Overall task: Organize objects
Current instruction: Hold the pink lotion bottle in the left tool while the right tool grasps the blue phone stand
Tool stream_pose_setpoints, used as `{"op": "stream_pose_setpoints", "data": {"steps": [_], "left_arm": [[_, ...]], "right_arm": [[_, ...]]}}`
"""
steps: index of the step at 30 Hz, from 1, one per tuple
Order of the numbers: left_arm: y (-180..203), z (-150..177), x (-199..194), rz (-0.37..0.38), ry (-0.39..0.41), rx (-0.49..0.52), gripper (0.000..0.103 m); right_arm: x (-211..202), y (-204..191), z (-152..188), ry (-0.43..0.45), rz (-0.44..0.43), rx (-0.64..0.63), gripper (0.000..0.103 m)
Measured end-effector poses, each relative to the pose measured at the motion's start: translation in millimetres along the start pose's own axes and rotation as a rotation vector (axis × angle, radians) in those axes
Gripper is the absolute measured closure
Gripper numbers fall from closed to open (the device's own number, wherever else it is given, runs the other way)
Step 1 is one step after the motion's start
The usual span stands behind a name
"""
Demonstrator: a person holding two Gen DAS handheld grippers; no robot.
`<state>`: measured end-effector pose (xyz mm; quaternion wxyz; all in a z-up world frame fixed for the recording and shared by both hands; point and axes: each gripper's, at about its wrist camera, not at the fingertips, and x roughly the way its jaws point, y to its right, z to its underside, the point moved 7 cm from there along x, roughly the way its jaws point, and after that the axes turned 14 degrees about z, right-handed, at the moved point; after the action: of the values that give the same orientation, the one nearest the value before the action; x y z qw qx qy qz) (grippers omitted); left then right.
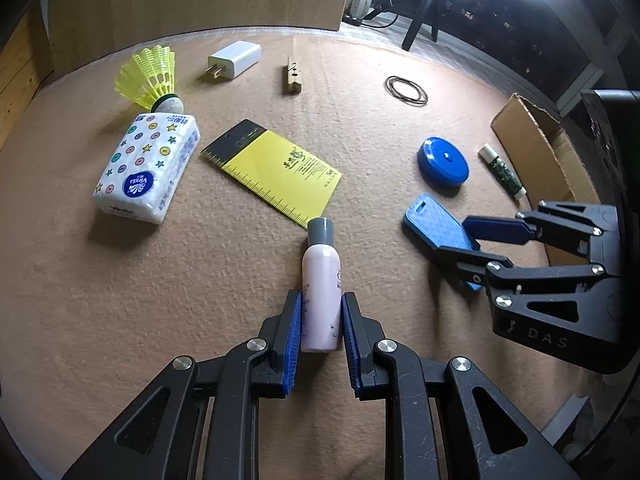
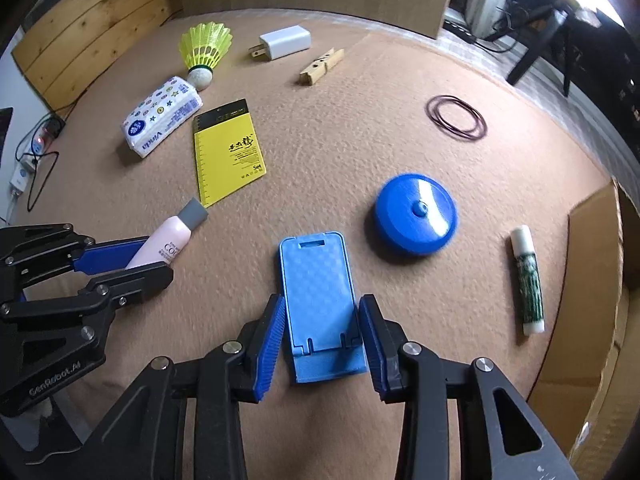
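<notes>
A pink bottle (image 1: 320, 268) with a grey cap lies on the tan cloth, and my left gripper (image 1: 320, 304) is shut on its lower body. From the right wrist view that same gripper (image 2: 158, 258) reaches in from the left with the bottle (image 2: 168, 244) between its blue pads. A blue phone stand (image 2: 316, 276) lies flat in front of me. My right gripper (image 2: 322, 312) has its pads against both long edges of the stand's near end. In the left wrist view the right gripper (image 1: 452, 240) clasps the stand (image 1: 432, 220) from the right.
On the cloth lie a yellow shuttlecock (image 2: 206, 50), a tissue pack (image 2: 160, 114), a yellow card (image 2: 226, 152), a white charger (image 2: 284, 44), a wooden clothespin (image 2: 322, 66), rubber bands (image 2: 456, 118), a blue round case (image 2: 416, 216) and a glue stick (image 2: 528, 280). A cardboard box (image 2: 592, 280) stands at the right.
</notes>
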<state>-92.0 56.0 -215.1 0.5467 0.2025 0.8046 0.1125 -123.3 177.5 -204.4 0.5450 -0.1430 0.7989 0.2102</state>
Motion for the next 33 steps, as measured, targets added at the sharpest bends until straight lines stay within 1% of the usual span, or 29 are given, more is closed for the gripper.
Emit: {"op": "stream_pose_setpoints", "data": {"steps": [8, 9, 10, 13, 16, 18, 19, 20, 21, 22, 26, 30, 33], "left_arm": [[25, -11, -2, 0.029, 0.014, 0.035, 0.082], [30, -12, -2, 0.033, 0.015, 0.043, 0.082], [35, -14, -2, 0.037, 0.017, 0.05, 0.082], [50, -19, -1, 0.054, 0.019, 0.077, 0.082], [64, -25, 5, 0.062, 0.016, 0.098, 0.082], [69, -26, 9, 0.066, 0.012, 0.103, 0.082], [72, -26, 10, 0.068, 0.01, 0.107, 0.082], [73, -26, 11, 0.068, 0.007, 0.11, 0.082], [75, -26, 11, 0.067, 0.005, 0.112, 0.082], [74, -26, 11, 0.066, 0.004, 0.112, 0.082], [69, -24, 9, 0.061, 0.008, 0.104, 0.082], [61, -22, 3, 0.059, 0.018, 0.092, 0.082], [54, -21, -2, 0.056, 0.028, 0.078, 0.082]], "right_arm": [[-26, 28, 18, 0.036, -0.015, 0.09, 0.07], [-30, 33, 21, 0.043, -0.015, 0.104, 0.079], [-34, 36, 23, 0.046, -0.02, 0.115, 0.1], [-45, 52, 28, 0.063, -0.023, 0.15, 0.1], [-44, 60, 34, 0.061, -0.046, 0.168, 0.1], [-42, 62, 38, 0.046, -0.069, 0.176, 0.094], [-40, 60, 39, 0.034, -0.086, 0.17, 0.082], [-37, 57, 40, 0.025, -0.1, 0.16, 0.074], [-35, 54, 41, 0.02, -0.101, 0.15, 0.057], [-33, 52, 42, 0.013, -0.098, 0.14, 0.047], [-15, 38, 42, -0.039, -0.048, 0.072, 0.047], [0, 30, 44, -0.086, -0.018, 0.013, 0.047], [3, 26, 43, -0.096, 0.017, -0.032, 0.047]]}}
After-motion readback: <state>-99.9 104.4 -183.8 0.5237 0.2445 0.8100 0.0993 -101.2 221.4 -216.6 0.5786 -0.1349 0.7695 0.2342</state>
